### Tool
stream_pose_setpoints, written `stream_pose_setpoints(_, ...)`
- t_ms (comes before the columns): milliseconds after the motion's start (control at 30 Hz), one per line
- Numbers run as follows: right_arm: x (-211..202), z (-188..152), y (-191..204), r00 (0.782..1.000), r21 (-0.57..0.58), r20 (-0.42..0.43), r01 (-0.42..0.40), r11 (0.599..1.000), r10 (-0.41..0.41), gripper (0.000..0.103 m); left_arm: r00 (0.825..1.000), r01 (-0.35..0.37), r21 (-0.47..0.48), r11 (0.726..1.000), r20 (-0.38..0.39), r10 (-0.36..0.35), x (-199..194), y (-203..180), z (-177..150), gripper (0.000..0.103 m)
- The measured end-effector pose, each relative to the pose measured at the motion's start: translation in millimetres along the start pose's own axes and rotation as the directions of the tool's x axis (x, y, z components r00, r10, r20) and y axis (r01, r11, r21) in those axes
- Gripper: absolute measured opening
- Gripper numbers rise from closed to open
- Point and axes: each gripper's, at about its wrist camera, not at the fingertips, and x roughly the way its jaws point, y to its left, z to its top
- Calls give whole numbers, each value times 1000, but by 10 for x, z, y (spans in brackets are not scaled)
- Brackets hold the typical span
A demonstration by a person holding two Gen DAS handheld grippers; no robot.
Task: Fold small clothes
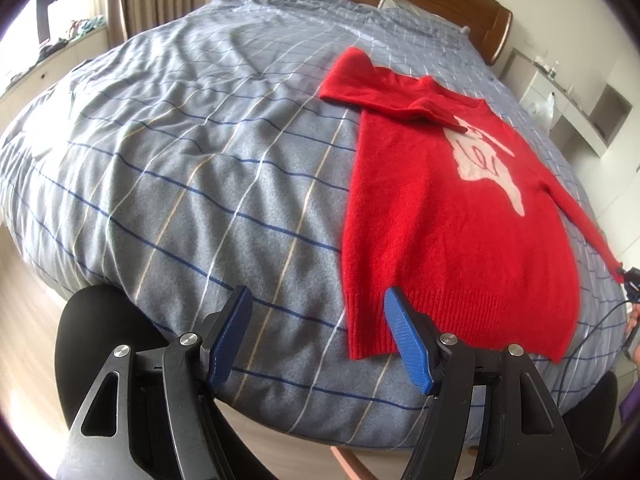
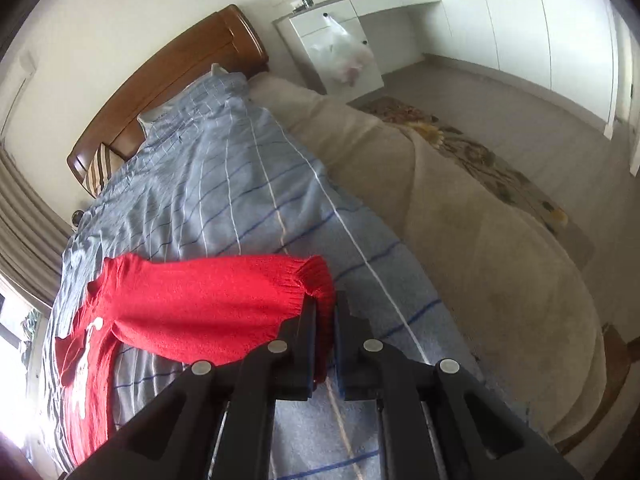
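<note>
A small red sweater with a white motif lies flat on the blue checked bedspread. Its far sleeve is folded across the chest. My left gripper is open and empty, just above the bed's near edge, by the sweater's ribbed hem. My right gripper is shut on the cuff of the sweater's other sleeve, holding it stretched out to the side above the bedspread. The sweater's body shows at the lower left of the right wrist view.
A wooden headboard and pillows stand at the bed's far end. A beige blanket lies along the bed's right side. A white cabinet with a plastic bag stands beyond. A black chair back is below my left gripper.
</note>
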Motion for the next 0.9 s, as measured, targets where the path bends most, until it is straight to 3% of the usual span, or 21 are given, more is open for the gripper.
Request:
stream_pose_setpoints(267, 111, -101, -346, 999, 114, -27, -30, 993, 34, 5, 999, -46, 45, 998, 13, 45, -86, 10, 12, 71)
stream_pose_setpoints(400, 29, -97, -387, 999, 131, -32, -16, 991, 20, 9, 998, -64, 90, 994, 24, 62, -96, 7, 98, 71)
stream_pose_setpoints(567, -318, -134, -318, 991, 46, 27, 129, 991, -130, 31, 993, -59, 171, 984, 111, 40, -225, -149, 556, 71)
stream_pose_setpoints(667, -564, -261, -173, 987, -17, 80, 143, 990, -142, 44, 987, 0, 229, 973, 156, -37, -271, -366, 1054, 84)
stream_pose_setpoints(833, -728, -672, 284, 994, -141, 92, 66, 988, -54, 48, 983, 112, 397, 911, 90, -161, 190, -933, 1821, 84)
stream_pose_setpoints(900, -711, -899, 448, 997, -167, 70, 21, 986, -9, 49, 985, 121, 546, 829, 37, -169, 470, -1293, 1899, 77)
